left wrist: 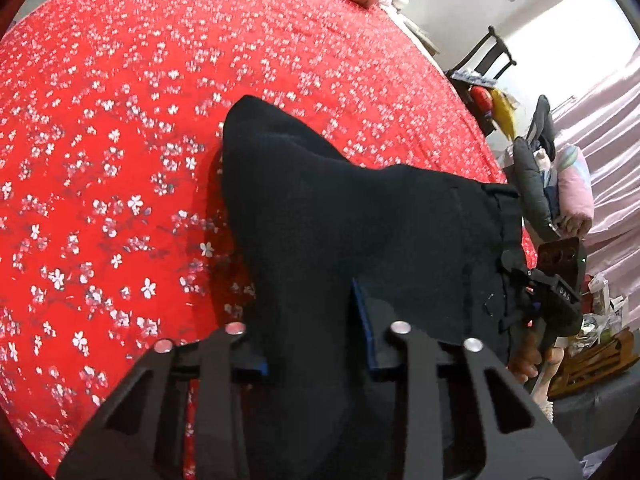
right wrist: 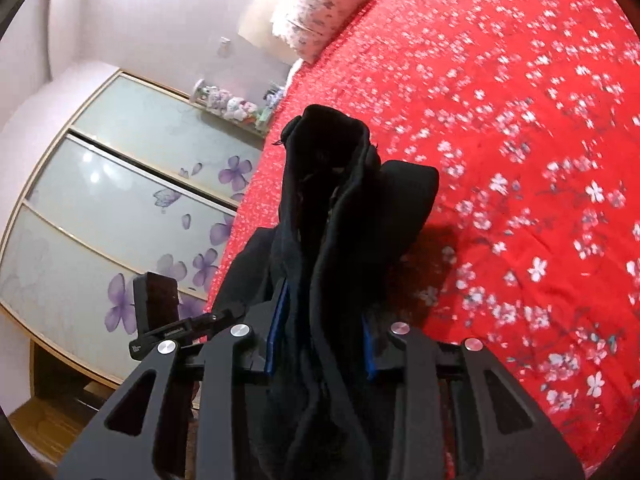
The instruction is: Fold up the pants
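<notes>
Pants [left wrist: 340, 220], black and bunched, hang lifted above the red floral bed [left wrist: 120, 140]. Left gripper [left wrist: 316, 344] and right gripper [right wrist: 320, 332] each pinch thick folds, seemingly the waistband.

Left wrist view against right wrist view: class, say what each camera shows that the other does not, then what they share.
Only the left wrist view shows the dark chair, the pink curtain and the cluttered corner beyond the bed's edge, with the right gripper seen from outside.

Only the right wrist view shows the sliding wardrobe doors with purple flowers and the shelf of small toys.

Both show the black pants clamped between a gripper's own fingers and lifted over the red floral bedspread, with a pillow at the far end.
</notes>
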`<state>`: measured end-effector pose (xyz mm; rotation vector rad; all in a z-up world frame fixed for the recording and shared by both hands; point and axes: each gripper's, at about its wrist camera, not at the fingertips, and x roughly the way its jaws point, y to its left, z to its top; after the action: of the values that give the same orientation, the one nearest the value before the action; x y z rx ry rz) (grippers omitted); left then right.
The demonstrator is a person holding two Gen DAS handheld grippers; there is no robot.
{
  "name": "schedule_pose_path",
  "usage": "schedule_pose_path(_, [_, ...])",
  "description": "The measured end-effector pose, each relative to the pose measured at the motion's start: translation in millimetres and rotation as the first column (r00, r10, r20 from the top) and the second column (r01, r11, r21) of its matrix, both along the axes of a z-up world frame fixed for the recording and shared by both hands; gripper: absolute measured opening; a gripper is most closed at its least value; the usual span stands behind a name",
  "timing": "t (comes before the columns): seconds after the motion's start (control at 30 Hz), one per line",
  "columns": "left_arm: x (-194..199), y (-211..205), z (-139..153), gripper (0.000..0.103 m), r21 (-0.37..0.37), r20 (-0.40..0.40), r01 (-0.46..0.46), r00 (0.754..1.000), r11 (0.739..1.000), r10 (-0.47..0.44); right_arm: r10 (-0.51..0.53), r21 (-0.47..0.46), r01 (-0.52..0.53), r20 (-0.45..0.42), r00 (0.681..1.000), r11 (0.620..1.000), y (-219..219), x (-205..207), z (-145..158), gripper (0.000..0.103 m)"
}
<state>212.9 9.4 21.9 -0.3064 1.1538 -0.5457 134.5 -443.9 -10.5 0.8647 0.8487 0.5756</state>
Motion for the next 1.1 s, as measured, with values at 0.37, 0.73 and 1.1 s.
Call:
schedule_pose_path(0.37, [6.3, 1.9, 38.0, 0.022, -0.038, 0.152, -0.041, 0.987, 0.998, 0.047, -0.022, 0.095, 0.020, 0.023, 0.999, 0.995, -4.1, 27.5, 4.7, 0.029])
schedule_pose_path(0.73, [72.7, -9.7, 9.4, 0.026, -0.040, 0.142, -0.124, 0.982, 0.992, 0.128, -0.075, 0.071, 0.075, -0.002, 0.997, 0.995, -13.7, 93.0, -10.8, 0.029])
schedule_pose_path(1.1, [43.1, 17.9, 24.0, 0.070, 0.053, 0.281, -0.300, 0.920, 0.953, 0.274, -0.381, -0.210, 0.368, -0.023, 0.924, 0.906, -40.2, 66.4, 12.6, 0.067])
